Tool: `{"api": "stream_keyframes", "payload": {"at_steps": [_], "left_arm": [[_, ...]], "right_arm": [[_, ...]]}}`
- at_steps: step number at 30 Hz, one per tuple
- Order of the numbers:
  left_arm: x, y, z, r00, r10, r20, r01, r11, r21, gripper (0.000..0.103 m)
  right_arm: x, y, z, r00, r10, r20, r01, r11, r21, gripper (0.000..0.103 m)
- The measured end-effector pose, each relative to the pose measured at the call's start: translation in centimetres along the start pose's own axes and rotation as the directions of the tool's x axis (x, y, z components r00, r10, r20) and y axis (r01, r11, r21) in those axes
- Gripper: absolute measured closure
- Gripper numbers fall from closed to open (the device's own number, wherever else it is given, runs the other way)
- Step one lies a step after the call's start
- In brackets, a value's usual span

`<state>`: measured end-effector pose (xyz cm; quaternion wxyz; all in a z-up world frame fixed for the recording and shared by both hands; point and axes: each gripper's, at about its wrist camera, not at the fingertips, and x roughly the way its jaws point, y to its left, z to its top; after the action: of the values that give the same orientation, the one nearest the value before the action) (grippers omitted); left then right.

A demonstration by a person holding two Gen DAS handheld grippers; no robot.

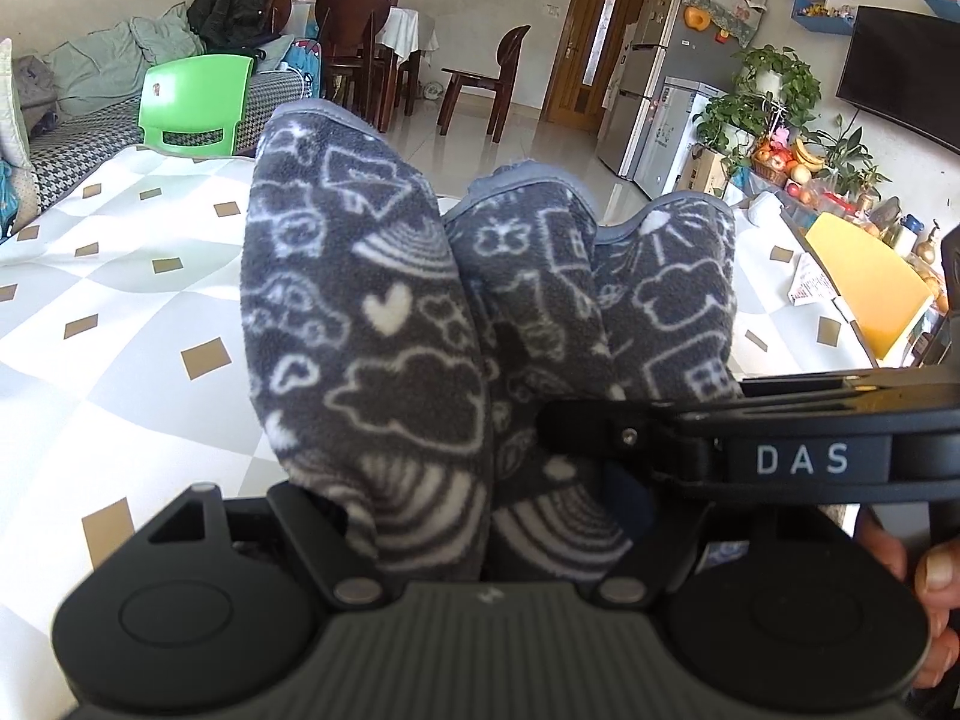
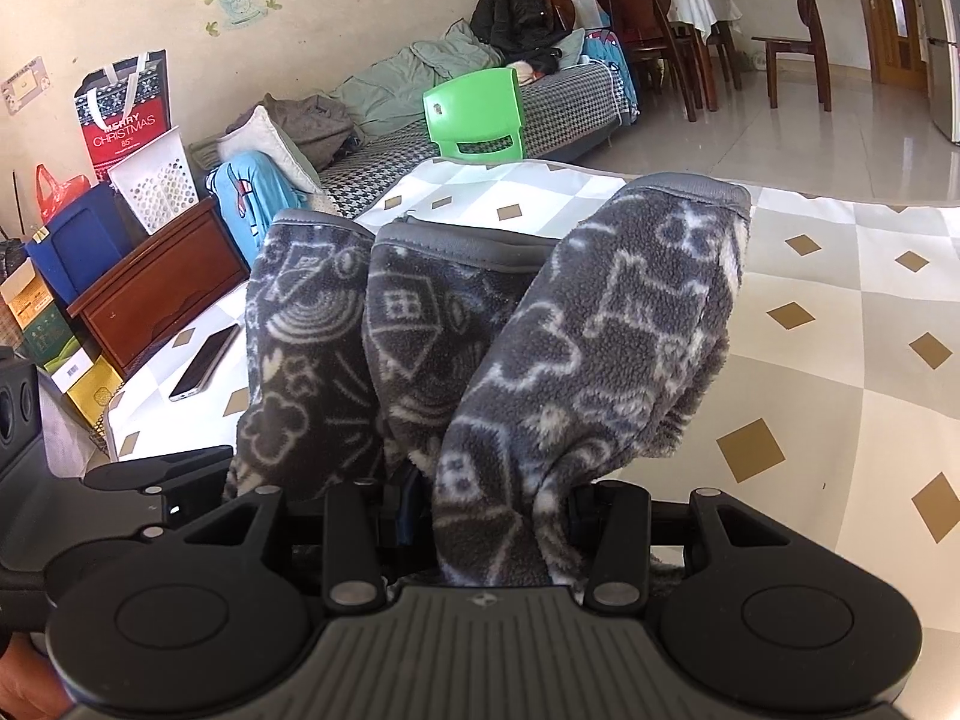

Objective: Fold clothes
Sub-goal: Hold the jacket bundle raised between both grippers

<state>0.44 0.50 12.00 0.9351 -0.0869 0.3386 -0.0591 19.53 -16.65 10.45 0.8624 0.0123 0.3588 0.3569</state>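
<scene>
Now both the left gripper (image 1: 480,516) and right gripper (image 2: 480,516) clamp bunched folds of the gray fleece garment (image 1: 384,300) above the table (image 1: 120,312), mid-fold, so next lay it flat near the middle.

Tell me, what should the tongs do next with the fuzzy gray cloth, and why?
Probably carry it forward and lay it down flat. Both the left tongs and right tongs hold the gray fleece garment bunched up in folds above the checkered table.
</scene>
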Motion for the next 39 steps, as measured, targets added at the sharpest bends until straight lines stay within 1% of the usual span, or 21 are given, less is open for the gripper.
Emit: {"api": "stream_keyframes", "payload": {"at_steps": [9,19,28,39], "left_arm": [[-2.4,-1.1,-2.4,1.0,0.018,-0.002,-0.018,1.0,0.0,0.026],[-4.4,-2.6,-3.6,0.999,0.033,0.005,-0.033,0.999,0.036,0.026],[-6.2,-4.0,-2.6,0.998,0.045,0.039,-0.047,0.997,0.062,0.026],[-7.9,-6.9,-1.0,0.995,0.057,0.08,-0.065,0.992,0.105,0.026]], "right_arm": [[-2.1,1.6,-2.3,1.0,0.005,-0.006,-0.005,1.0,-0.024,0.06],[-4.2,2.5,-4.0,1.0,0.005,0.021,-0.005,1.0,-0.018,0.06],[-6.2,2.9,-3.5,0.997,0.017,0.069,-0.015,1.0,-0.021,0.06],[-9.3,2.7,-3.2,0.991,0.025,0.133,-0.023,1.0,-0.013,0.06]]}}
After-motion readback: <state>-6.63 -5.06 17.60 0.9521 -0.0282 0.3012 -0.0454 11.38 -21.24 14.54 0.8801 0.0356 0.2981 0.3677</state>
